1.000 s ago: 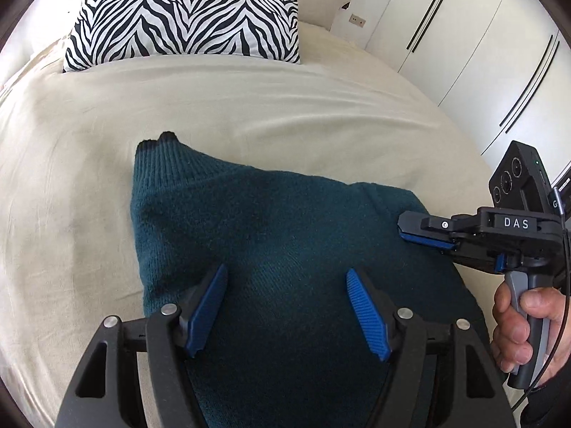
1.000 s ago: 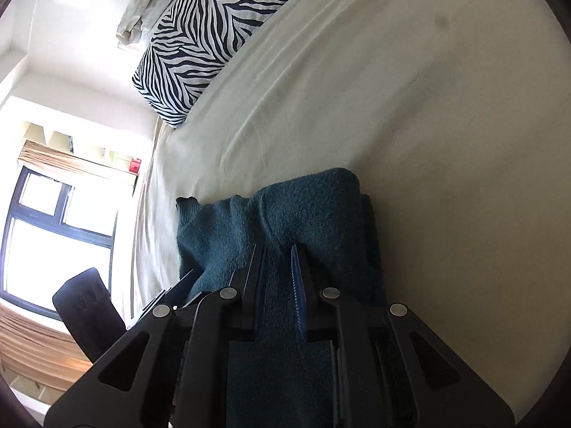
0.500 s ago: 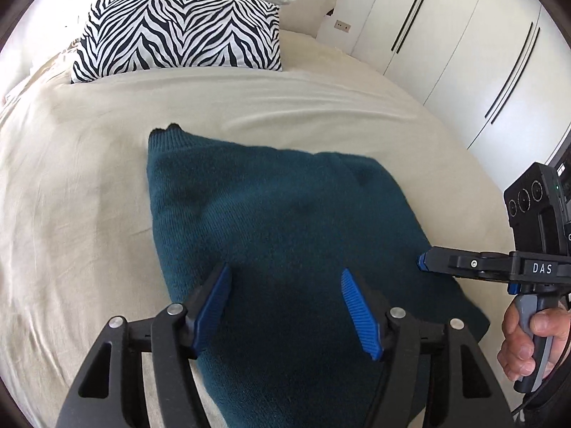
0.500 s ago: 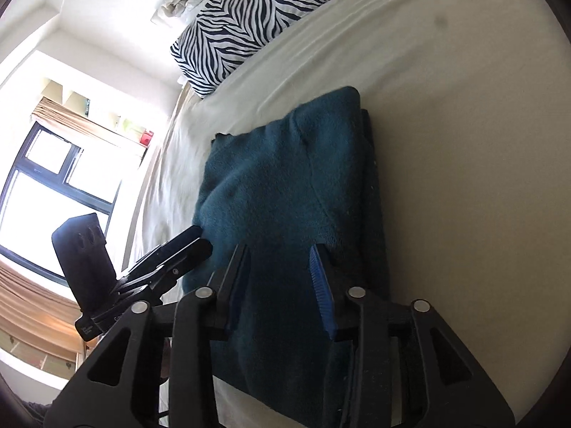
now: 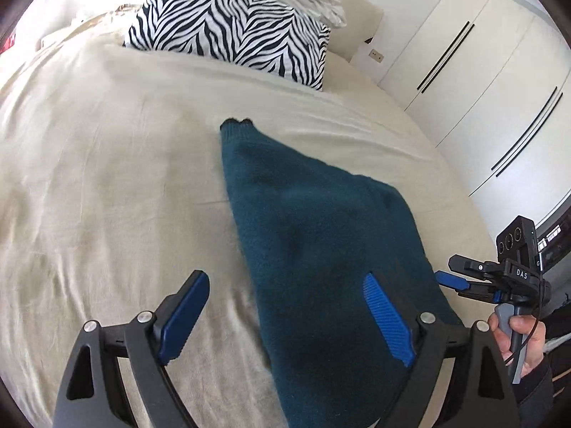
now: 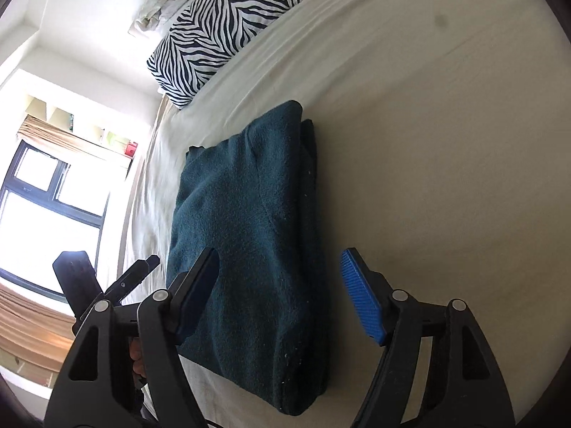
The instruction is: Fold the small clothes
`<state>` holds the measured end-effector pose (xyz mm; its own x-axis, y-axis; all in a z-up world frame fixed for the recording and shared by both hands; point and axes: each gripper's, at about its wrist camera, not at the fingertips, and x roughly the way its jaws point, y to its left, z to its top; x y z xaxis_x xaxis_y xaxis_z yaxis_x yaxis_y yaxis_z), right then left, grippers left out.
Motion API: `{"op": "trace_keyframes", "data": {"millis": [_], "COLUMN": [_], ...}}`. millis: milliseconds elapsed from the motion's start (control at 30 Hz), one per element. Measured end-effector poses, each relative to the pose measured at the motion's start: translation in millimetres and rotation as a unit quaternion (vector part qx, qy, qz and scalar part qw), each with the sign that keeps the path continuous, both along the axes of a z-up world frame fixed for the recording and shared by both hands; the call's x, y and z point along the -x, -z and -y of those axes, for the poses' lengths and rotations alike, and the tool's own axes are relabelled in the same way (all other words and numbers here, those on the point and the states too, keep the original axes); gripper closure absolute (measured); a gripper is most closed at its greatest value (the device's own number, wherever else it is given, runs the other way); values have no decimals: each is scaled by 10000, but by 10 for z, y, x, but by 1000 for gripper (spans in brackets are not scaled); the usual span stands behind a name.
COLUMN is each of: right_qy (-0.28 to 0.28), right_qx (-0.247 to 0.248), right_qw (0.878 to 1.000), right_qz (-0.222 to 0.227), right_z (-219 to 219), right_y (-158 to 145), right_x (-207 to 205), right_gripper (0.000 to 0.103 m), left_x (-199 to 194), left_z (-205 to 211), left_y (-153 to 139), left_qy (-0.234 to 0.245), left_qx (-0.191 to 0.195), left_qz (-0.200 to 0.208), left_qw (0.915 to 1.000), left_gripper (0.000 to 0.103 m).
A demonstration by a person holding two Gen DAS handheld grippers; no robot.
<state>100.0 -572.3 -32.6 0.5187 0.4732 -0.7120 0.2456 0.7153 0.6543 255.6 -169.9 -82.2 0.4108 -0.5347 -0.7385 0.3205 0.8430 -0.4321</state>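
beige bed sheet (image 6: 428,142) holds a folded teal sweater (image 6: 249,232), fuzzy, layered; both grippers' fingers (image 5: 387,317) spread, released.

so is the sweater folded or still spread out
Folded: the sweater lies as a compact rectangle on the bed, stacked layers showing along its right edge.

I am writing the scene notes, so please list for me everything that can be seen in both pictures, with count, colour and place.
sweater: one, dark teal, folded flat on the bed, near both grippers
bed sheet: one, beige, covers the bed
pillow: one, zebra black and white, at the head of the bed
wardrobe doors: white with dark handles, right of the bed
window: one, dark frame, beside the bed
left gripper: black, blue pads, open, above the sweater's edge
right gripper: black, blue pads, open, above the sweater
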Motion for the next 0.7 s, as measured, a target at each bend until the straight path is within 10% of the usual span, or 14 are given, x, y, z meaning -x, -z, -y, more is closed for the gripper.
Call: {"op": "trace_keyframes", "data": {"millis": [200,300,433,700], "right_qy": [-113,-219,-309,-393], "right_qx": [-477,-536,-281,834], "right_qw": [9987,9980,9975,9952], "right_qz": [-113,-247,-562,-316], "right_z": [-55,-101,-203,-582], "right_y": [281,356,444,52], "right_x": [-278,-482,-689,-640], "right_gripper": [33,37,69,82], "left_x": [-202,-283,-378,-188], "left_z": [83,183,287,296], "left_y": [379,393,406,95], "left_qy": [259,296,232,308], "left_qx": [557,437,366,84], "left_qz": [-1165,-1144,-1323,-873], "left_qw": [9913,9920,9903,9957], "left_gripper": [20,32,44,62]}}
